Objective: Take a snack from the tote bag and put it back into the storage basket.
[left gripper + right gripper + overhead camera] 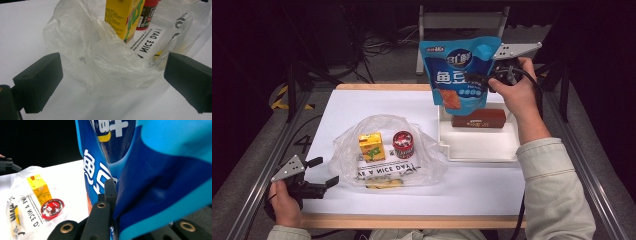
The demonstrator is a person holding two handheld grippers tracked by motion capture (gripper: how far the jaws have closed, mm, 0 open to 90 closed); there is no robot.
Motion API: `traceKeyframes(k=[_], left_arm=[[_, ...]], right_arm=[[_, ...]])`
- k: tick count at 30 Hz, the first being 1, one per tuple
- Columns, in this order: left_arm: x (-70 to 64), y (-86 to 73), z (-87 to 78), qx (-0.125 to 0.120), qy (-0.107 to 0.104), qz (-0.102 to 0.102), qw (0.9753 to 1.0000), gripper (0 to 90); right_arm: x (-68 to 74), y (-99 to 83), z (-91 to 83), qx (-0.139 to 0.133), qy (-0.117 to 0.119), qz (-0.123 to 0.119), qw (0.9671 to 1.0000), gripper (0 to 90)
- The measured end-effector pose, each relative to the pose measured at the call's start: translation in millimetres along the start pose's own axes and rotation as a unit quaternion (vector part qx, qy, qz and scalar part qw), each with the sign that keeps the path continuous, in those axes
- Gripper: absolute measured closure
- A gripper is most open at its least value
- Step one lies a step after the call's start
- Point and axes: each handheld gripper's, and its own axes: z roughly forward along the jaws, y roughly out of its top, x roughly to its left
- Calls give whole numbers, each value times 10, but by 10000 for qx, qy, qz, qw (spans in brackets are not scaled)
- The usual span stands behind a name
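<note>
A blue snack pouch hangs in the air over the white tray, and my right gripper is shut on its right side; up close the pouch covers the jaws. A clear plastic bag lies on the white table, holding a yellow juice carton and a red-lidded can. My left gripper stands open at the bag's left edge, its jaws either side of the crumpled plastic bag without pinching it. The carton and can stand behind.
A brown rectangular box lies in the tray below the pouch. Metal frame rails run along both table sides, and the wooden front edge is near the person's sleeves. Bare white tabletop lies behind the bag.
</note>
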Motion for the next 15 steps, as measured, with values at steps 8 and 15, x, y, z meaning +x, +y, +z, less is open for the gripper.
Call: traceKeyframes(k=[8,15], left_arm=[[-2,1,11,14,-4,19,10000,27],[-4,1,15,32,-2,24,10000,26]], right_arm=[[-85,-187,-42,11,-28,175,9998,892],[-114,-355,-20,62,3,300,9995,892]])
